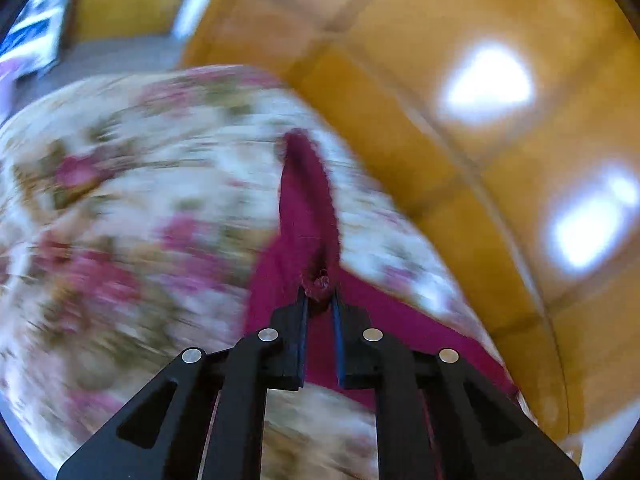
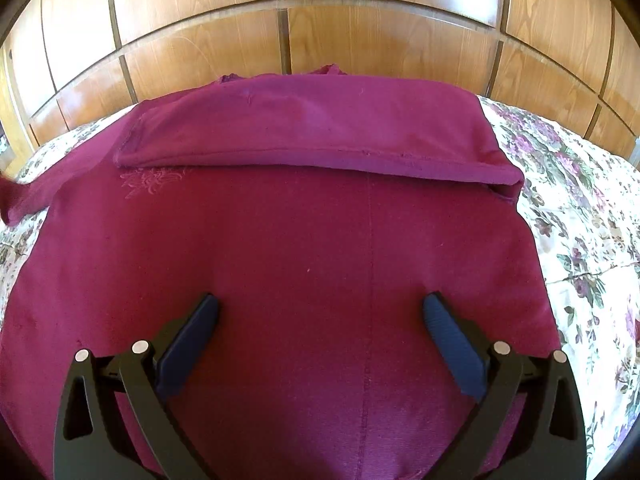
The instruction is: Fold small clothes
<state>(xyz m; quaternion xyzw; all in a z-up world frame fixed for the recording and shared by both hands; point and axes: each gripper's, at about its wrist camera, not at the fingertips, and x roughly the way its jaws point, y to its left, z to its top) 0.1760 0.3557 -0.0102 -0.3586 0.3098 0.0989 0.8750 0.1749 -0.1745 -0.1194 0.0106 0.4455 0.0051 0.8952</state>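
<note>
A dark magenta garment (image 2: 312,248) lies spread on a floral bedspread (image 2: 580,200), with one sleeve (image 2: 304,140) folded flat across its far part. My right gripper (image 2: 320,304) hovers open just above the garment's middle, nothing between its fingers. In the blurred left wrist view, my left gripper (image 1: 320,296) is shut on a bunched end of the magenta cloth (image 1: 306,200), which stretches away from the fingertips over the bedspread (image 1: 140,208). At the left edge of the right wrist view, the other sleeve (image 2: 24,196) trails off toward that side.
A wooden panelled headboard (image 2: 320,28) rises behind the bed; in the left wrist view it is the orange panelling (image 1: 460,80) to the right. Some blue and white items (image 1: 36,36) show at the far upper left.
</note>
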